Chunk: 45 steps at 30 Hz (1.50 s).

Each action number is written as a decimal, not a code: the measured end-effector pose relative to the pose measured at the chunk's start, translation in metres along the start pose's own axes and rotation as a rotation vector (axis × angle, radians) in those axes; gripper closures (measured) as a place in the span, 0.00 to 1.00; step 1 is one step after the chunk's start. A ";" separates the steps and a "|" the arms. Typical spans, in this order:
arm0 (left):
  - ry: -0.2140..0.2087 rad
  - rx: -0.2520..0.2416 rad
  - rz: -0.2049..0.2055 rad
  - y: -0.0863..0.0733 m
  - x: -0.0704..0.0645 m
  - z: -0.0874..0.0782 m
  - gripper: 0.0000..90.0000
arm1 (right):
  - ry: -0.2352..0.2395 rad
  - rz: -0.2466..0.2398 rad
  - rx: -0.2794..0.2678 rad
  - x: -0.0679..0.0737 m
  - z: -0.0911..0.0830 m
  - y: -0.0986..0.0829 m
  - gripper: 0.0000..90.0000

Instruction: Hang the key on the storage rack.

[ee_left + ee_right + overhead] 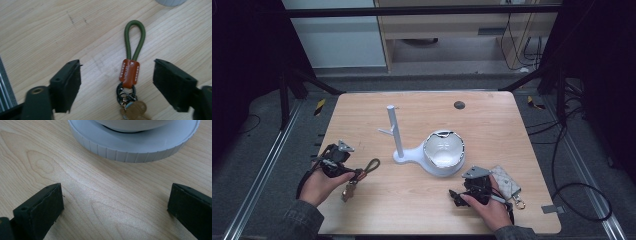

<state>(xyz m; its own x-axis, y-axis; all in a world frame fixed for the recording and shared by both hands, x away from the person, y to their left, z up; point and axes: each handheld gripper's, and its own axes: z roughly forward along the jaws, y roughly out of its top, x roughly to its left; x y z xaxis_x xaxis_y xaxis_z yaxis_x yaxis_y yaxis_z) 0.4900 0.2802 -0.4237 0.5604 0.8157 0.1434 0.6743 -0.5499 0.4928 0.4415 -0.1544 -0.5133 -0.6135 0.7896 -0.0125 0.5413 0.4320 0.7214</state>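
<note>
The left tool (117, 82) is wide open and holds nothing. A key ring (129, 72) lies flat on the wooden bench (492, 125), right between its two black jaws, but the jaws do not touch it. The key ring has a green cord loop (135, 37) that points away from the tool, then a brown leather tab (129, 73), then dark metal rings (125, 93). A brass key (136, 110) hangs off the rings, and the bottom edge of the left gripper view cuts it off.

The right tool (115, 205) is wide open too, with only bare bench between its jaws. Just ahead of it sits the round grey base (135, 147) of a white stand. In the high view, the stand has a thin post (395, 131) and a white bowl (443, 152) with a broken-looking rim. A grey pouch (507, 182) with a clip lies by the right hand (487, 207), partly hidden behind it.
</note>
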 end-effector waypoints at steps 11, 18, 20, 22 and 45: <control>-0.104 0.108 0.078 0.002 -0.004 0.023 0.51 | 0.001 0.011 0.002 0.001 -0.001 0.000 0.00; -0.137 0.152 0.092 0.003 -0.003 0.030 0.60 | 0.000 0.014 0.003 0.001 -0.001 0.000 0.00; -0.144 0.175 0.113 0.006 -0.004 0.032 0.62 | 0.001 0.012 0.003 0.001 -0.001 0.000 0.00; -0.149 0.195 0.129 0.010 -0.005 0.033 0.62 | 0.001 0.011 0.003 0.001 -0.001 0.000 0.00; -0.156 0.245 0.181 0.011 -0.008 0.050 0.71 | -0.005 0.003 0.001 0.001 0.000 0.000 0.00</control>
<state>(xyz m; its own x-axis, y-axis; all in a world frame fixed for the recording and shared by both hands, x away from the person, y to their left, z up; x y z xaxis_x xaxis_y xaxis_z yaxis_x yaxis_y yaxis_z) 0.5167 0.2590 -0.4620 0.7352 0.6744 0.0676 0.6424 -0.7252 0.2480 0.4408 -0.1543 -0.5133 -0.6094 0.7928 -0.0138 0.5432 0.4301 0.7210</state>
